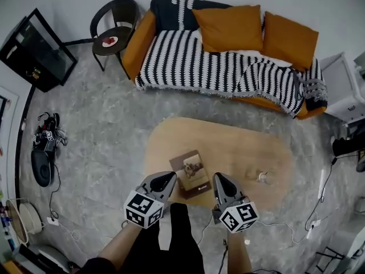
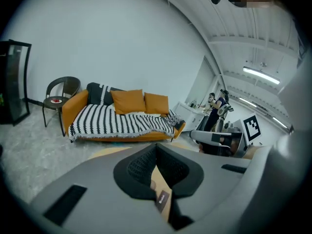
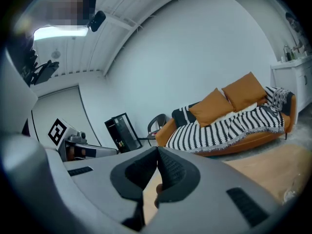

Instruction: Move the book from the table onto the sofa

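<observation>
Both gripper views show fingers (image 2: 140, 166) clenched on nothing; only the head view shows left gripper (image 1: 169, 179) and right gripper (image 1: 219, 180) flanking the book (image 1: 192, 172) on the surface (image 1: 245, 147).

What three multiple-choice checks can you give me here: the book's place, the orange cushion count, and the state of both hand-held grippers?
1. Where is the book?
A. on the chair
B. on the table
C. on the floor

2. How many orange cushions are on the sofa?
A. two
B. three
C. four

3. How do the jaws of the left hand-held gripper and right hand-held gripper stand?
A. wide apart
B. clamped on a cushion
C. together, holding nothing

Answers:
1 B: the head view shows it flat on the wooden top.
2 A: two lean against the sofa back.
3 C: each gripper view shows the pads meeting with nothing clamped.
</observation>
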{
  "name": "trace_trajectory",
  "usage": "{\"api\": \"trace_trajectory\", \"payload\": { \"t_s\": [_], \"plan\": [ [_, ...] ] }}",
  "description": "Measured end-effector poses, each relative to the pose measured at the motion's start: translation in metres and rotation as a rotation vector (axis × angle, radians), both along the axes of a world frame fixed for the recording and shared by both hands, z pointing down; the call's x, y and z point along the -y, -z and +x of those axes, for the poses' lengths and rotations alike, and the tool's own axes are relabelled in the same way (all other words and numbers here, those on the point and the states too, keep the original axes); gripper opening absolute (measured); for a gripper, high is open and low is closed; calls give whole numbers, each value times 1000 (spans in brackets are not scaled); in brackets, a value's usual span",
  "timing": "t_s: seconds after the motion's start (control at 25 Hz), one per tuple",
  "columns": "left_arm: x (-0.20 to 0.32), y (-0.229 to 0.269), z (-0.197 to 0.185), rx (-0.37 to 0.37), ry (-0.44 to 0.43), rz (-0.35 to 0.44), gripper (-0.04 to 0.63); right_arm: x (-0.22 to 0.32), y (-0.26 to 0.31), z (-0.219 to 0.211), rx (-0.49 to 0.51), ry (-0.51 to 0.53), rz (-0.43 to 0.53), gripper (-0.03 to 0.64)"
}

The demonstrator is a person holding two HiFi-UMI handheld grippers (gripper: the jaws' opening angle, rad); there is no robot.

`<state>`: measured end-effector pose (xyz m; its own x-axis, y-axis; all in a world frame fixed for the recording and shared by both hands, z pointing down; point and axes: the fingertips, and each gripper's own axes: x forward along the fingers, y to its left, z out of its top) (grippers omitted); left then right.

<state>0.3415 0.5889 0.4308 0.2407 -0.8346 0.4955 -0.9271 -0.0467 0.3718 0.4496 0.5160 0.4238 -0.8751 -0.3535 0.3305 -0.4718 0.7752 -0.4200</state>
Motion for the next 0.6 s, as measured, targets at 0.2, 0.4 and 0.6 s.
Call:
{"api": "trace_trajectory", "payload": {
  "t_s": [0.2, 0.4, 0.6],
  "plan": [
    [-4, -45, -2, -21, 31, -50, 14, 5, -45, 1, -24, 21, -50, 25],
    [-4, -82, -6, -42, 74, -79, 15, 7, -85, -5, -40, 60, -84, 25],
    [-6, -115, -8, -57, 99, -114, 15, 7, -114, -9, -53, 102, -116, 26]
  ]
}}
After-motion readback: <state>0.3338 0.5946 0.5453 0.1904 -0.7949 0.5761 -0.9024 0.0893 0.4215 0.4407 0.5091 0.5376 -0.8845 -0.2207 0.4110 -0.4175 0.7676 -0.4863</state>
